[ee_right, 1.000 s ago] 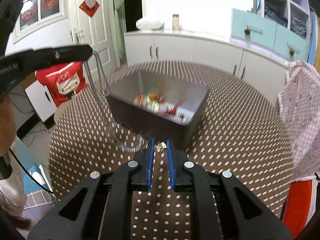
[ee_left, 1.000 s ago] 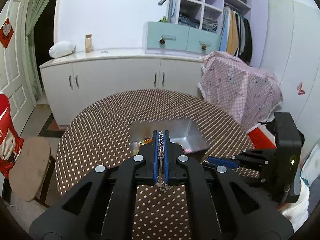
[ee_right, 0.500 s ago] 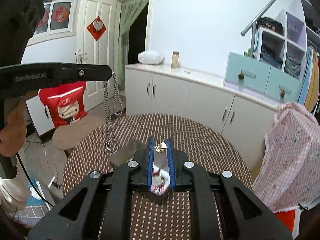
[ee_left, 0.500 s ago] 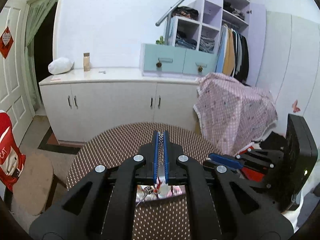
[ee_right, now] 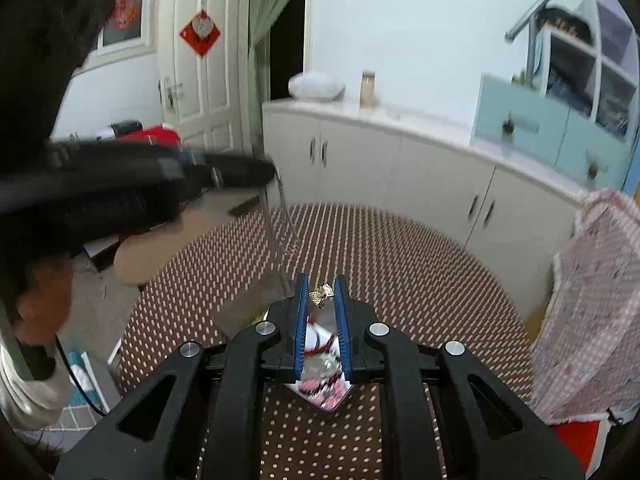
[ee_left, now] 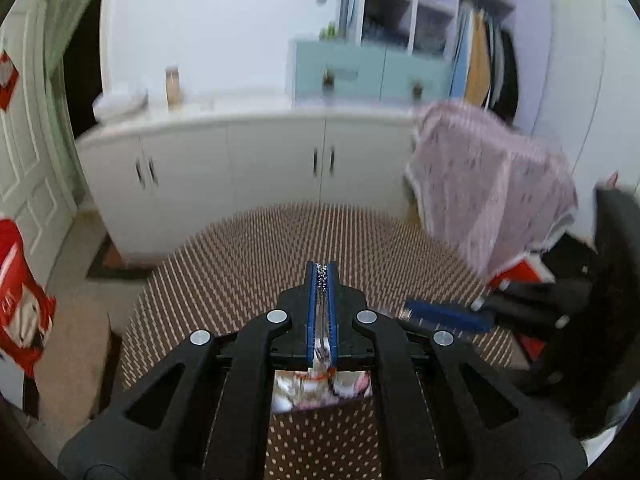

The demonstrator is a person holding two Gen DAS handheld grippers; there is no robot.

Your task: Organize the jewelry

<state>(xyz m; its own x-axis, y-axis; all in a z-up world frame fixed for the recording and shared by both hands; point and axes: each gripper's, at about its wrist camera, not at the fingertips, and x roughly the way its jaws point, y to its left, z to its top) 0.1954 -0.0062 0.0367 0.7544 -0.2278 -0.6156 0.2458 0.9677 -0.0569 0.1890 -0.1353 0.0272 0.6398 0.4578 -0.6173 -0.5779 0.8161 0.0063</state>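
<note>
My left gripper (ee_left: pixel 321 269) is shut on a silver chain necklace (ee_left: pixel 321 280), held high over the table. In the right wrist view the left gripper (ee_right: pixel 256 170) is blurred at the left, and the chain (ee_right: pixel 282 216) hangs down from it. My right gripper (ee_right: pixel 321 280) is shut on a small gold flower-shaped piece (ee_right: pixel 321 294) at its tips. A silver metal box (ee_right: pixel 248 304) with red and pink jewelry inside lies below both grippers, mostly hidden behind the fingers; it also shows in the left wrist view (ee_left: pixel 320 394).
A round table with a brown dotted cloth (ee_right: pixel 400 248) holds the box. White cabinets (ee_left: pixel 240 168) stand behind it. A chair draped in pink checked cloth (ee_left: pixel 492 184) is at the right. A stool (ee_right: pixel 160 244) and red bag stand to the left.
Both grippers rose well above the box and tilted up, then dipped a little. The chain lifted off the table and now swings from the left gripper.
</note>
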